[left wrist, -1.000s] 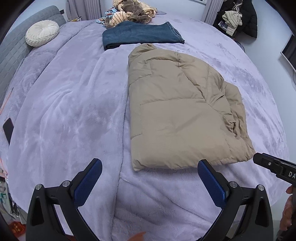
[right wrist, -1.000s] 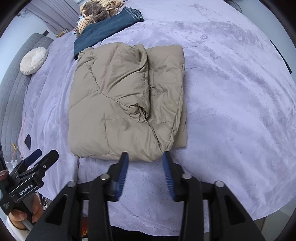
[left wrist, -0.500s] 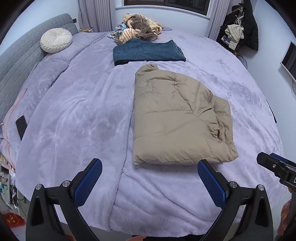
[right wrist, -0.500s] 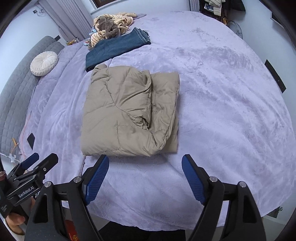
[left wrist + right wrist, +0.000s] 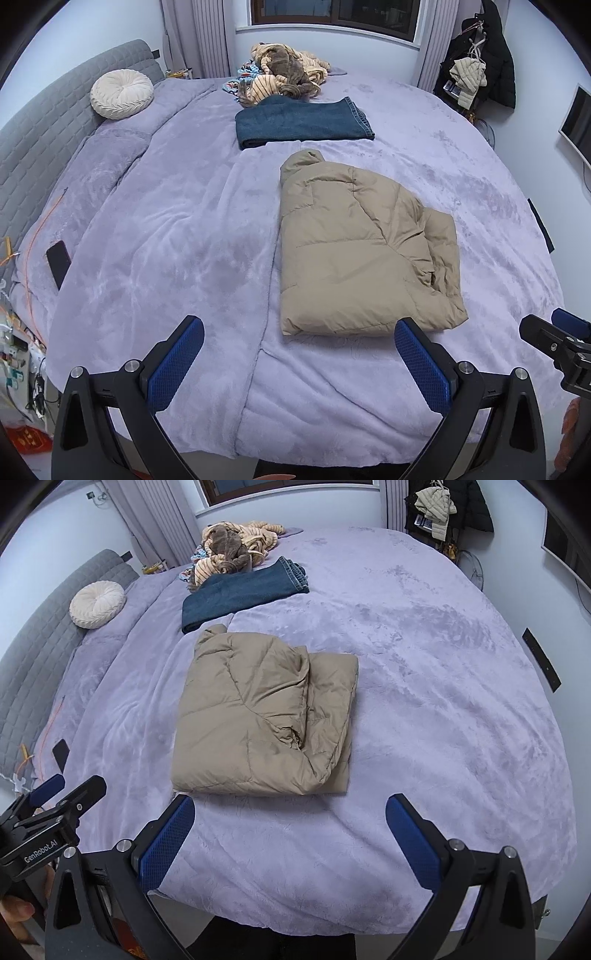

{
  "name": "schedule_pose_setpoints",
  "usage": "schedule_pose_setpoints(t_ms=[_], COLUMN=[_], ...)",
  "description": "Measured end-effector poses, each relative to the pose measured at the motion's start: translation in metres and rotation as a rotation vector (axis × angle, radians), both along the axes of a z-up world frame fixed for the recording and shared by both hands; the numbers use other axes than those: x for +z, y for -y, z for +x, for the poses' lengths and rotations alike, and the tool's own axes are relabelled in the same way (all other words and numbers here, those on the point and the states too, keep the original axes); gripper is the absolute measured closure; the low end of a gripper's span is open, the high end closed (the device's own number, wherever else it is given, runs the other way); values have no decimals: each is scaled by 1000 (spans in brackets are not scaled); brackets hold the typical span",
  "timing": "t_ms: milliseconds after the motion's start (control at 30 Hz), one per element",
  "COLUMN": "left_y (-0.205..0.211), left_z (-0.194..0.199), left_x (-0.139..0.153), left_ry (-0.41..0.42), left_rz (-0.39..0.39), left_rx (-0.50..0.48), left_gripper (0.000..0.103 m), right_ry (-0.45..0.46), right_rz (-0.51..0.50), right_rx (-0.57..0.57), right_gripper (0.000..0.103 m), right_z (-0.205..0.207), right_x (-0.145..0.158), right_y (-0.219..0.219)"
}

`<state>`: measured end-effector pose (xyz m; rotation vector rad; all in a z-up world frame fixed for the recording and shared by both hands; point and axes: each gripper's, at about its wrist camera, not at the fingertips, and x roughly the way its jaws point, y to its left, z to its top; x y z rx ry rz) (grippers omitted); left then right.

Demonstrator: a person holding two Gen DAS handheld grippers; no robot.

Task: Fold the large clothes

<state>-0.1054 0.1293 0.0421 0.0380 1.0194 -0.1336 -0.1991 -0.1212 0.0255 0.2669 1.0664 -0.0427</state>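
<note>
While the folded tan jacket (image 5: 362,251) lies on the bed (image 5: 166,229), both tongs, left (image 5: 299,363) and right (image 5: 290,840), gape wide and empty, the right having just been opening; only its view shows the "GenRobot.AI" lettering (image 5: 40,851).

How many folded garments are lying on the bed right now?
2. The tan puffer jacket lies nearest the grippers; the folded jeans lie beyond it. The clothes heap by the window is unfolded and may hide more.
</note>
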Motion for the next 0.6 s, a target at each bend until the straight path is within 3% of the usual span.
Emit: schedule_pose_setpoints(t_ms=[600], left_y=[-24], left_z=[18], left_x=[20], left_ry=[26], left_rz=[40], left_rx=[-23], left_gripper=[0], right_ry=[80], right_rz=[-151], right_rx=[-91], right_gripper=[0], right_z=[9], right_x=[36], right_y=[-28])
